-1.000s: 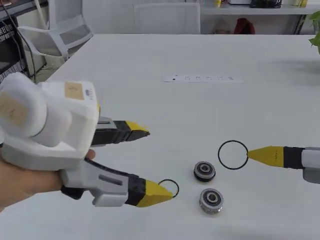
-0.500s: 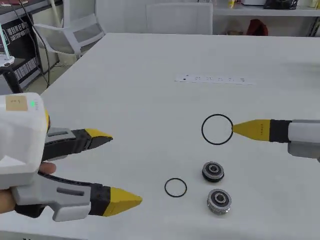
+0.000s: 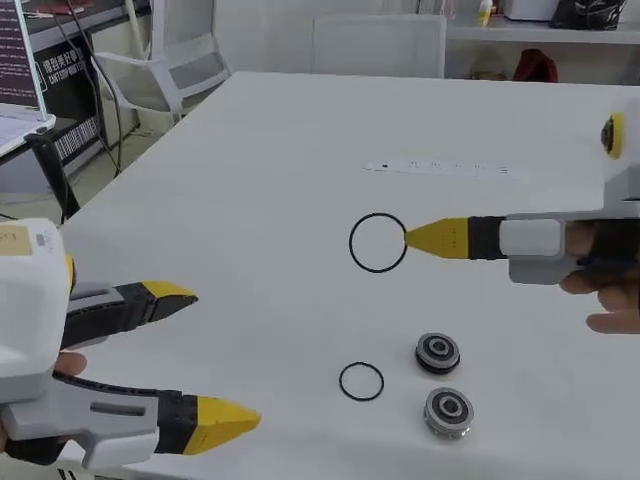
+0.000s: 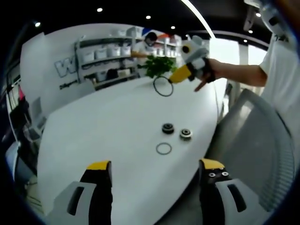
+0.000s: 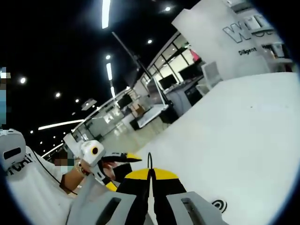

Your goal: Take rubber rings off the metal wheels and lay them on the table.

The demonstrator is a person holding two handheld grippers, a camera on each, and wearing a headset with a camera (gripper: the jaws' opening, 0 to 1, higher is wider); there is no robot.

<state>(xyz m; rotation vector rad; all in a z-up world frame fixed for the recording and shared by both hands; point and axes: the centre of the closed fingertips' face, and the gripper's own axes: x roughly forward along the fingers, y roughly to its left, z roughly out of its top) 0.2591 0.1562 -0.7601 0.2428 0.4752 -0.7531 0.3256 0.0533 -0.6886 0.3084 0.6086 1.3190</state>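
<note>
Rubber ring (image 3: 351, 243), thin black circle, pinched by right gripper (image 3: 408, 240).

Large ring (image 3: 351, 242) aloft; small ring (image 3: 340, 381) beside wheels (image 3: 438, 353)

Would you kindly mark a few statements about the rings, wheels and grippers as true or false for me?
1. The right gripper is shut on the large rubber ring. True.
2. Three metal wheels sit on the table. False: there are two, the nearer wheel and the farther wheel.
3. The left gripper is open and holds nothing. True.
4. The small rubber ring sits around a wheel. False: it lies flat on the table, apart from both wheels.
</note>
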